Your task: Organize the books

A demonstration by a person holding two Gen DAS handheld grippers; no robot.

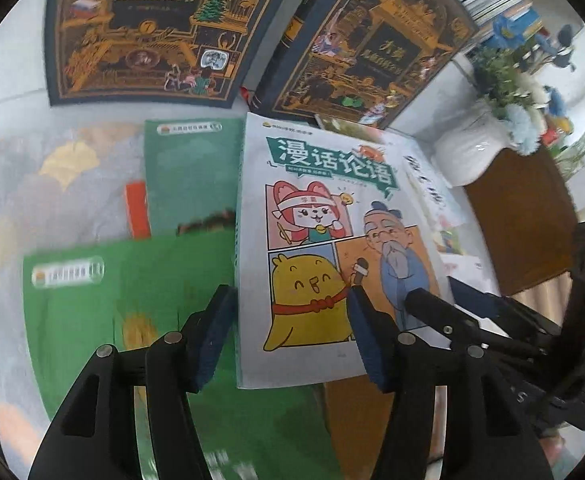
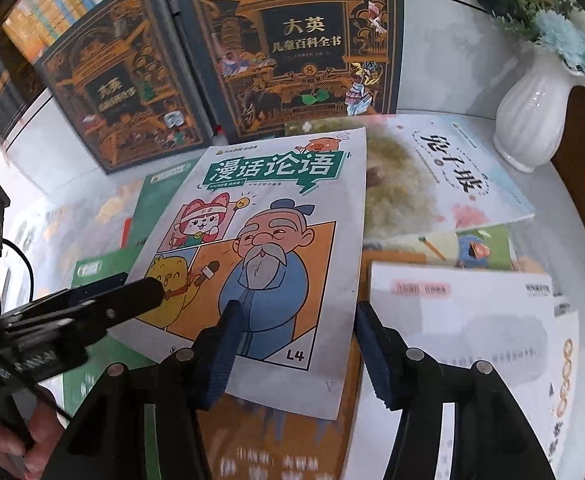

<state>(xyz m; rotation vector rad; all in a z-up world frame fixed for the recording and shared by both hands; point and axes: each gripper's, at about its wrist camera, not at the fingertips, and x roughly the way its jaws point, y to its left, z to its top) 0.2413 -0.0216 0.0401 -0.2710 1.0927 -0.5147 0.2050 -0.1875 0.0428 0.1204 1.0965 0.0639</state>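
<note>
Clearly both grippers hover half-open over the thin white cartoon-covered paperback (image 2: 260, 248), gripping nothing; it lies flat atop the scattered books on the pale tabletop (image 2: 452, 80), in front of two dark gold-patterned encyclopedias (image 2: 292, 52). The left gripper (image 1: 288, 328) straddles its near left corner, the right gripper (image 2: 292, 344) its near right corner. It looks light, floppy and slick; I'd pinch a near edge

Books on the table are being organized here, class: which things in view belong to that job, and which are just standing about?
Belongs to the job:
- white comic-cover book with the cartoon old man
- two green paperbacks
- two dark gold-patterned encyclopedia volumes
- pale landscape-cover book
- left gripper and right gripper, jaws open

Just standing about:
- white ribbed vase of blue flowers
- shelves of books behind
</note>
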